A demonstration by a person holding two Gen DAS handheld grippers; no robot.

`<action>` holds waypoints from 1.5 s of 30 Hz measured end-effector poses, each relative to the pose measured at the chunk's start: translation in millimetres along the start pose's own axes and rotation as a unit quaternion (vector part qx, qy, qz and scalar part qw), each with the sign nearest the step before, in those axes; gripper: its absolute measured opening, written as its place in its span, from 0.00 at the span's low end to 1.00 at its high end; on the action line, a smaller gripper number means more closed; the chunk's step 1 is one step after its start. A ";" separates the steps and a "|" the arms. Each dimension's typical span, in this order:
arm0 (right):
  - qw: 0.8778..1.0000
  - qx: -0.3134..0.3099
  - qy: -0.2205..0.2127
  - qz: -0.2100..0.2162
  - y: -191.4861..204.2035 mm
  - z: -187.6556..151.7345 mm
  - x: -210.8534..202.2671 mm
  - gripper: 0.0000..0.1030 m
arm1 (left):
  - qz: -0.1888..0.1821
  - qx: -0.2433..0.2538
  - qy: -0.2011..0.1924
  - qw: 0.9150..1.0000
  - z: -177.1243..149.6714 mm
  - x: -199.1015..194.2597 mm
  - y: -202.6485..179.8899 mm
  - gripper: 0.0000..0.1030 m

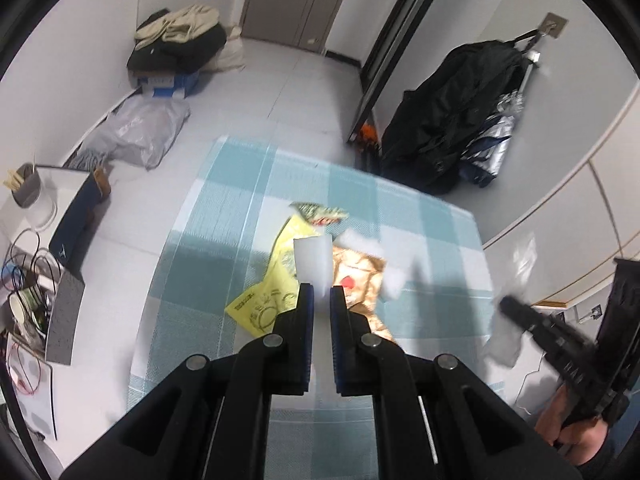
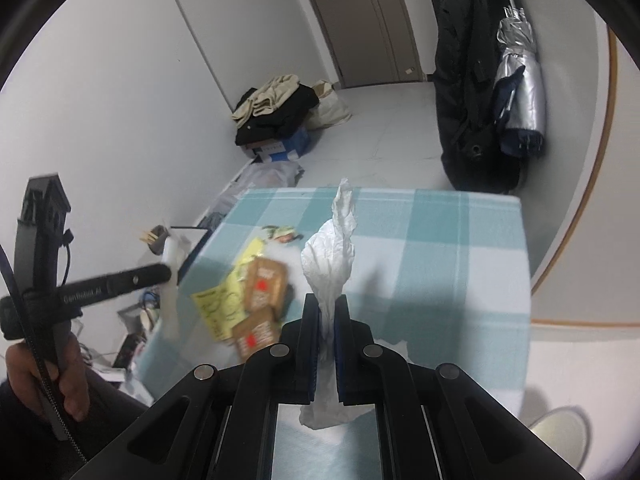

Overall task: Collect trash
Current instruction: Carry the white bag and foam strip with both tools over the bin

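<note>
Between the pinched fingers of the right gripper [image 2: 328, 304] a crumpled white tissue [image 2: 330, 256] stands above the checked tablecloth [image 2: 440, 248]. The left gripper [image 1: 319, 290] clamps a white paper strip [image 1: 313, 260] over the yellow wrapper [image 1: 276, 276] and brown packets [image 1: 360, 280] mid-table. Cloth toward the far and right edges lies bare.

"GenRobot.AI" on left tongs [image 2: 170, 274] arm; wrapper print unreadable.

A surface [image 2: 460, 248] under a teal-and-white checked cloth carries loose trash. A yellow wrapper [image 2: 218, 304] lies near its left edge; two brown packets [image 2: 266, 284] rest just right of it, touching, and a green wrapper [image 2: 282, 233] sits just beyond.
</note>
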State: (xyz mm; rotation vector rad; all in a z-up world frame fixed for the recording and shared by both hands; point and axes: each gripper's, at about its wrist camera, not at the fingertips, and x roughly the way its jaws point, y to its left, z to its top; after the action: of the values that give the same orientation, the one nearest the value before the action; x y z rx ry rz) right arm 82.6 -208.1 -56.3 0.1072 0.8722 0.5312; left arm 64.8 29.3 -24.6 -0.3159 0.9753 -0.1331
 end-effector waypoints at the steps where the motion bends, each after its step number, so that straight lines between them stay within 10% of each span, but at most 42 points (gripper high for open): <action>1: 1.000 0.003 -0.002 0.003 3.9 -3.4 -2.4 0.06 | -0.003 0.003 -0.003 1.000 0.1 -2.7 -1.5 0.04; 27: 0.996 -0.009 -0.088 0.000 60.3 -6.7 -97.3 0.06 | -0.074 0.025 -0.082 0.994 -11.5 -74.1 -19.8 0.04; 45: 0.981 0.032 -0.184 -0.048 -11.8 -7.2 -221.8 0.06 | -0.151 0.110 -0.096 0.978 -3.9 -96.3 -133.1 0.04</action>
State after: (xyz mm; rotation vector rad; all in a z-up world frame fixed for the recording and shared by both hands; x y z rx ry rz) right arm -34.1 -326.9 90.9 0.2140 0.5299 0.3764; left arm 11.9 -73.2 92.4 -0.2649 0.7076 -0.4759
